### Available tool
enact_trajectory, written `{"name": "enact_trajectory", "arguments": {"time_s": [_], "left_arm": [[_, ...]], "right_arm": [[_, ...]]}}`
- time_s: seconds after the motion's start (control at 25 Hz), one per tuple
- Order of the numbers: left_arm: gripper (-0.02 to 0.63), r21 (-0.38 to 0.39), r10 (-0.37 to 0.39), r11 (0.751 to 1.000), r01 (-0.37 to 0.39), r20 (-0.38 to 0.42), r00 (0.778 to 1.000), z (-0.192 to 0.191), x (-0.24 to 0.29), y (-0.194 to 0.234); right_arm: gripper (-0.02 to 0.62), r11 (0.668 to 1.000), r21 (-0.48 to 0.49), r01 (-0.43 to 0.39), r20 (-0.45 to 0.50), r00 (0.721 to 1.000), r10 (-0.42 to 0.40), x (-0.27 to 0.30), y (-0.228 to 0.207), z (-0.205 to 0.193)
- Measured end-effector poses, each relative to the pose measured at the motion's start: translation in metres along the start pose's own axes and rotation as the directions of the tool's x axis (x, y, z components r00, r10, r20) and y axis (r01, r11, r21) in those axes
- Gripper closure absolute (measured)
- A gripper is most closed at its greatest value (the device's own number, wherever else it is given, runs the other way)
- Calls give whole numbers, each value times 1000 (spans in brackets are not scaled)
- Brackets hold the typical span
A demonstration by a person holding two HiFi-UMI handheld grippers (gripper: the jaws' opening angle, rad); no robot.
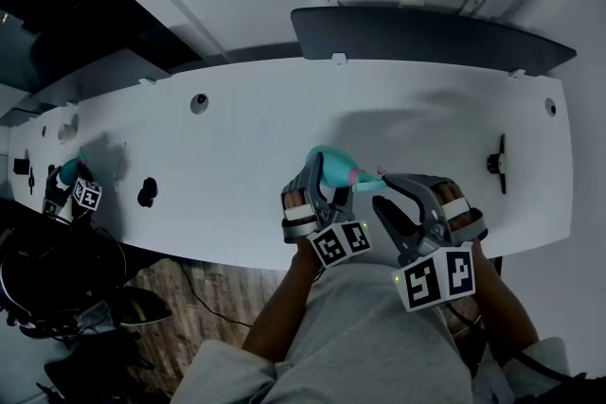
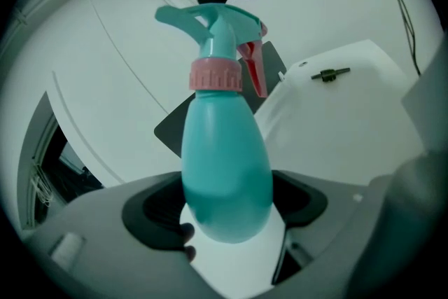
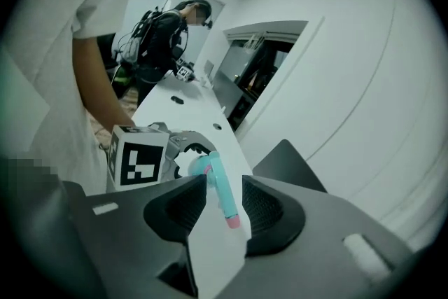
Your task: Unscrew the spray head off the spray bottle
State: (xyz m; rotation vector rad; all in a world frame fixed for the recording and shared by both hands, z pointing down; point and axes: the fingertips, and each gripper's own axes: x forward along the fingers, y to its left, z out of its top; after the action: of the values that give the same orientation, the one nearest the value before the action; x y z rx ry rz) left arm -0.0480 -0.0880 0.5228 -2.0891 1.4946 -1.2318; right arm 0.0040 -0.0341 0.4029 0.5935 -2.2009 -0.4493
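Left tool (image 1: 315, 177): we are pinching the spray bottle (image 2: 225, 164) round its belly, likely so the body cannot turn. Right tool (image 3: 222, 201): we are holding it spread around the spray head (image 2: 213, 24), pads not pressing, probably re-gripping between twists. The pink collar (image 2: 215, 74) is still sitting on the neck. We are holding the bottle over the tabletop (image 1: 246, 128), near its front edge.

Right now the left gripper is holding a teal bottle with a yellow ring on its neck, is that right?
The ring is pink, not yellow; the left gripper view shows it. The rest holds: the left gripper is holding the teal bottle.
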Motion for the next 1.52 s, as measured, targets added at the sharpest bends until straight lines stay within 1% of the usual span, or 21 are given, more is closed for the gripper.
{"name": "enact_trajectory", "arguments": {"time_s": [0.04,0.08,0.12,0.16,0.2,0.24,0.28,0.32,0.36,0.4,0.44,0.48,0.64,0.8,0.88,0.96,1.08,1.2,1.24,1.36,1.52], "left_arm": [[232,-4,3,1000,-3,-3,1000,-1,0,1],[232,-7,7,1000,-7,-6,1000,-2,0,2],[232,-8,13,1000,-13,-8,1000,-2,0,3],[232,-7,20,1000,-21,-9,1000,-3,1,4],[232,-4,29,1000,-29,-10,1000,-3,1,6],[232,-1,39,999,-39,-10,999,-3,2,9],[232,4,49,999,-49,-8,999,-3,2,11],[232,11,60,998,-60,-5,998,-2,2,13],[232,18,70,997,-70,0,998,-1,2,15],[232,25,78,997,-78,7,997,1,1,16],[232,32,84,996,-85,14,996,2,1,17],[232,39,89,995,-90,20,996,5,0,17],[232,90,108,990,-112,48,993,10,-3,15],[232,118,129,983,-138,75,989,14,-7,15],[232,127,134,982,-143,79,988,15,-8,15],[232,126,133,982,-141,73,988,12,-8,14],[232,121,135,982,-142,67,989,9,-8,14],[232,118,135,983,-143,71,988,9,-8,14],[231,120,133,983,-141,73,988,10,-8,13],[232,130,125,982,-134,80,989,10,-8,10],[232,165,109,978,-124,99,989,11,-9,5]], "right_arm": [[427,996,91,-19,39,999,16,-5,-2,2],[416,973,225,-57,100,994,35,-11,-5,4],[413,910,398,-118,176,983,51,-18,-9,5],[413,788,582,-201,252,966,60,-24,-13,3],[413,608,738,-293,321,945,65,-30,-15,-1],[413,396,837,-377,387,920,57,-32,-17,-6],[411,184,879,-440,442,896,34,-32,-17,-12],[410,-2,878,-479,479,878,5,-29,-17,-17],[409,-144,857,-495,498,867,-18,-24,-15,-20],[405,-240,834,-497,505,863,-30,-19,-12,-23],[403,-298,818,-492,506,862,-32,-13,-8,-23],[396,-333,808,-486,507,861,-27,-9,-4,-22],[382,-417,772,-479,516,856,-29,3,2,-12],[395,-514,741,-432,472,880,-59,15,4,-17],[425,-533,736,-419,457,887,-67,19,3,-19],[434,-515,749,-416,451,890,-64,21,2,-19],[444,-433,792,-430,460,887,-41,22,0,-11],[453,-314,850,-423,446,895,2,21,4,-6],[453,-251,874,-416,436,900,26,21,6,-8],[456,-7,910,-415,413,904,109,19,12,-10],[459,376,844,-382,317,921,225,15,20,-10]]}}
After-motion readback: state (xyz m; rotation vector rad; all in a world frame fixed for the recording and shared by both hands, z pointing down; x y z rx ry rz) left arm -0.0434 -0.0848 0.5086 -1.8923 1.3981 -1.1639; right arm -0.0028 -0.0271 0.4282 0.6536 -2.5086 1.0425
